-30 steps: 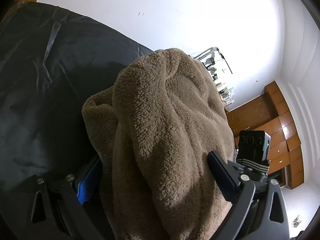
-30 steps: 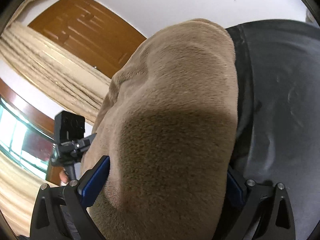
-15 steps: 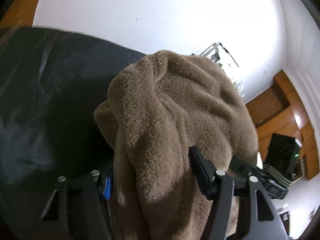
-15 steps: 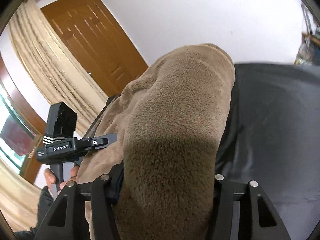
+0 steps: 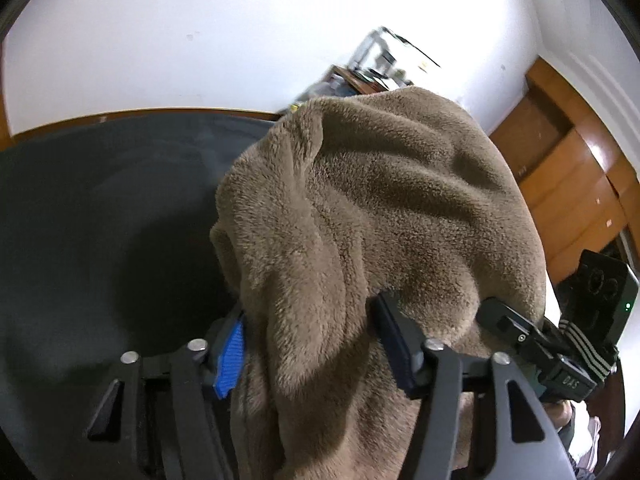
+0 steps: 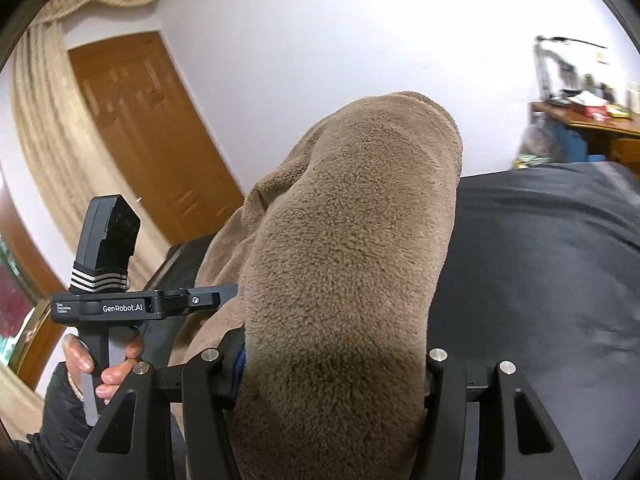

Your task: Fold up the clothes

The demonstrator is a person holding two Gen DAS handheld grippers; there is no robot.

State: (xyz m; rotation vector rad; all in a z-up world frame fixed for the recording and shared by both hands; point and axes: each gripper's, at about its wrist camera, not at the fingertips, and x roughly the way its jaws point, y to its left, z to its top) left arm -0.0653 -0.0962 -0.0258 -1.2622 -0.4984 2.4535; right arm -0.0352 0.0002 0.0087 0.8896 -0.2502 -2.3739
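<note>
A thick brown fleece garment (image 5: 380, 208) is bunched between the fingers of my left gripper (image 5: 312, 352). Its jaws are closing, and the blue pad (image 5: 230, 356) and the dark pad (image 5: 396, 344) press into the fabric. In the right wrist view the same fleece (image 6: 352, 260) fills my right gripper (image 6: 336, 364), which is shut on a fat fold. Both hold it lifted over a black cloth-covered surface (image 5: 100, 220). The two grippers are close, side by side: the left one (image 6: 136, 304) shows with a hand (image 6: 116, 372) on its handle.
The black surface (image 6: 540, 260) spreads to the right of the fleece. A wooden door (image 6: 148, 140) and a beige curtain (image 6: 44, 128) stand behind on the left. A cluttered desk (image 6: 580, 120) is at the far right. Wooden cabinets (image 5: 572, 184) line the wall.
Both grippers have narrowed from wide open onto the fleece and lifted it off the black surface. Both views have swung, so more wall and room now show.
</note>
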